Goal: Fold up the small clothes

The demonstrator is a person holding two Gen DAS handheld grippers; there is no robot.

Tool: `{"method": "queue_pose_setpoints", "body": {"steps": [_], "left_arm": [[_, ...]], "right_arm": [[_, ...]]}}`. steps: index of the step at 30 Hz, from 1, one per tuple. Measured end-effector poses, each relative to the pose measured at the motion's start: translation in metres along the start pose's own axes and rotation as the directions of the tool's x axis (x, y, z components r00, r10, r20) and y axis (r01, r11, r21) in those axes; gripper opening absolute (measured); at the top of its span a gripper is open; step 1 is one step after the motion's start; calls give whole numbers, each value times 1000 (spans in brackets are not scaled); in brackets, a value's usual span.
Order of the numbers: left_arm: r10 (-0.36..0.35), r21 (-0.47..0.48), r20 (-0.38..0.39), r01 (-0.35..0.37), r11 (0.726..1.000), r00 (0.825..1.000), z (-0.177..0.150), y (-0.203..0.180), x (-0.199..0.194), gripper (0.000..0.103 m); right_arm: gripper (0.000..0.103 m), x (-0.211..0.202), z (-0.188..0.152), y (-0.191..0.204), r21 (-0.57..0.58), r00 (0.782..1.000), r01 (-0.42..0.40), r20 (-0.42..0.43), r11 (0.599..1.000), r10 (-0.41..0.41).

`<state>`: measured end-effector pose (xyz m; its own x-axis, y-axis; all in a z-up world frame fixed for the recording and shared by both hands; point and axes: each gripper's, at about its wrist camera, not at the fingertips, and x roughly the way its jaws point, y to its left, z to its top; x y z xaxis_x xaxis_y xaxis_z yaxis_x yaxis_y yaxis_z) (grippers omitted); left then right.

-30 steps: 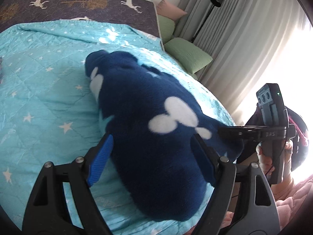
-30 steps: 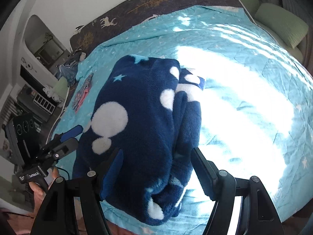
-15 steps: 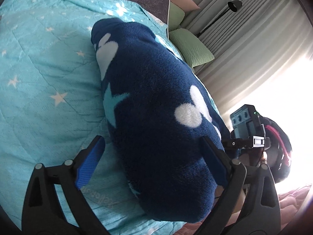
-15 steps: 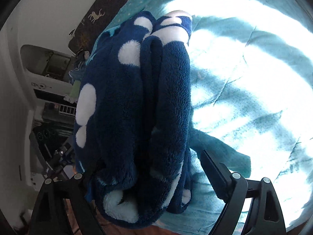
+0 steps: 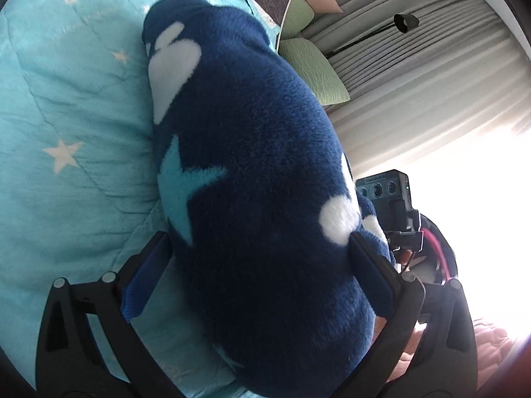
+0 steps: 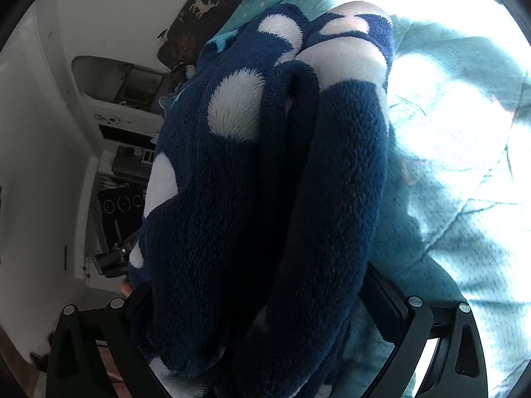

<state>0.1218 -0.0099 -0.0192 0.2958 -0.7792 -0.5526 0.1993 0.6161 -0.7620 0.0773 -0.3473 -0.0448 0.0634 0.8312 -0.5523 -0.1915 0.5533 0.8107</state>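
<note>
1. Nearest to me, the left gripper [image 5: 262,272] stands with its jaws spread wide, having just been opening. The folded navy fleece garment [image 5: 252,165] bulges up between them. Its right finger brushes the pile; whether it presses I cannot tell, and the left one looks to stand just clear.
2. The right gripper [image 6: 262,298] is the same: jaws wide and just been opening, the garment's stacked folded edges [image 6: 265,172] lying between them. Neither side looks to pinch the cloth.
3. The garment lies on the turquoise star quilt [image 5: 66,116] of the bed, its long axis running straight away from both pairs of jaws. Both hands sit equally close, one at each near corner of the bundle.
4. I judge any next fold would carry the near end toward the far end, along that axis.
5. Farther off: green pillows [image 5: 315,69], a black lamp [image 5: 403,23], grey curtains [image 5: 431,83]. Nothing on the quilt blocks the way.
</note>
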Motion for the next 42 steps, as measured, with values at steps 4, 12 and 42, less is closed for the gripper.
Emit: {"method": "queue_pose_setpoints", "body": {"steps": [4,12,42], "left_arm": [[-37,-20,-25,37,999,999,6,5,9,103],[-27,8,-40,28,1000,999,6,-2,13,103],[48,108,49,-53,993,998,8,-38,8,80]], "right_arm": [[103,1,11,0,-7,999,-36,-13,999,36],[103,-22,-13,2,42,1000,-2,-19,999,3],[78,-14,13,30,65,999,46,-3,997,-46]]}}
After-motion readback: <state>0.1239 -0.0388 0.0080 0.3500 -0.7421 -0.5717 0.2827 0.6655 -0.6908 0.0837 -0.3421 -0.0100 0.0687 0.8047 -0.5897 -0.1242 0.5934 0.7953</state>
